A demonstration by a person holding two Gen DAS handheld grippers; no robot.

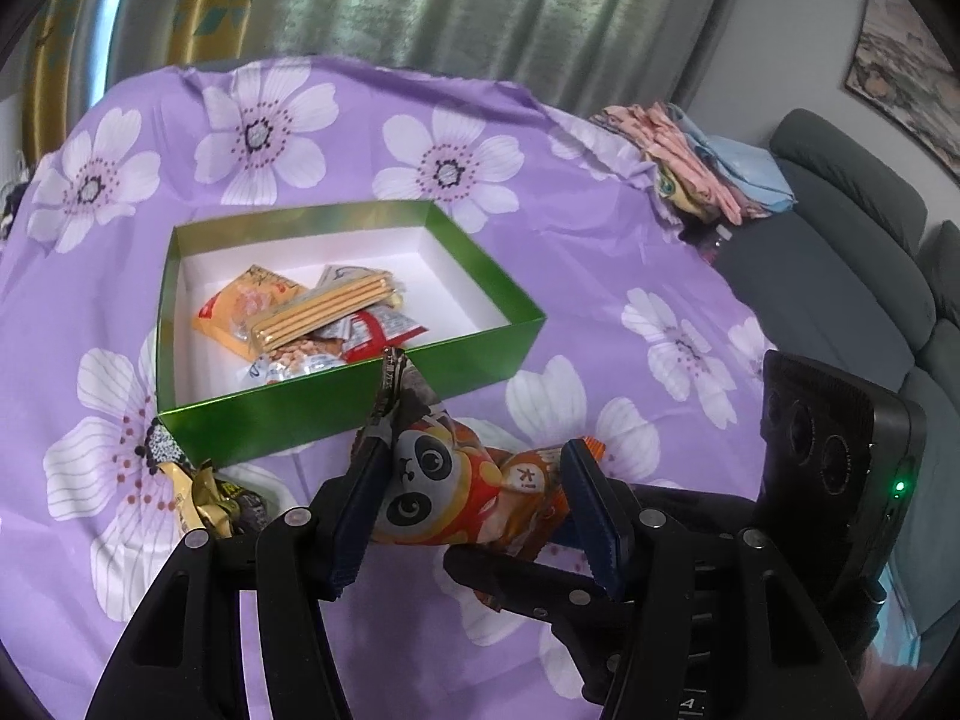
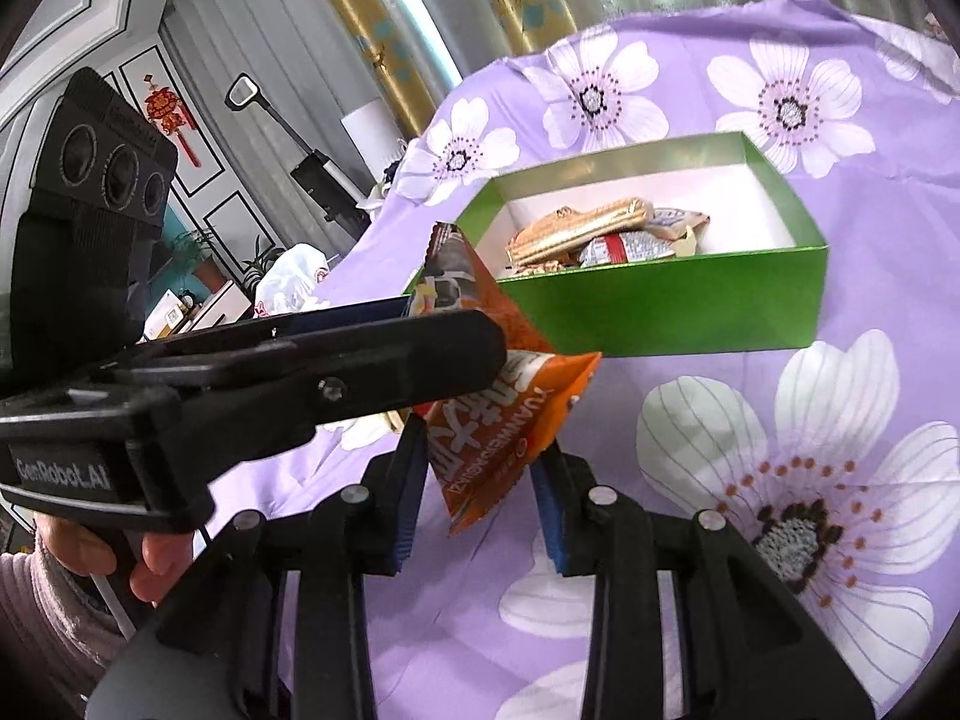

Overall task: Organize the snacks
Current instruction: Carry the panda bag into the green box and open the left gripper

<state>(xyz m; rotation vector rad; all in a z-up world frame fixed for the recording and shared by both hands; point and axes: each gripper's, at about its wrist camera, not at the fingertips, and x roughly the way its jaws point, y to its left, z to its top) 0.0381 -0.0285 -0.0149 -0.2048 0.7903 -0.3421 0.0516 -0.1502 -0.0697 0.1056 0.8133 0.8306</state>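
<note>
An orange panda snack packet (image 1: pixel 456 480) is held above the purple cloth, just in front of the green box (image 1: pixel 288 414). My left gripper (image 1: pixel 474 498) has its fingers closed on the packet's two sides. The packet also shows in the right wrist view (image 2: pixel 504 420), with its lower end between the fingers of my right gripper (image 2: pixel 480 480), which press on it. The left gripper crosses in front in the right wrist view (image 2: pixel 336 372). The box (image 2: pixel 660 318) holds several snack packets (image 1: pixel 312 312).
A gold and dark wrapped snack (image 1: pixel 204 498) lies on the cloth left of my left gripper. A pile of folded clothes (image 1: pixel 708 162) sits at the table's far right edge. A grey sofa (image 1: pixel 852 252) stands to the right.
</note>
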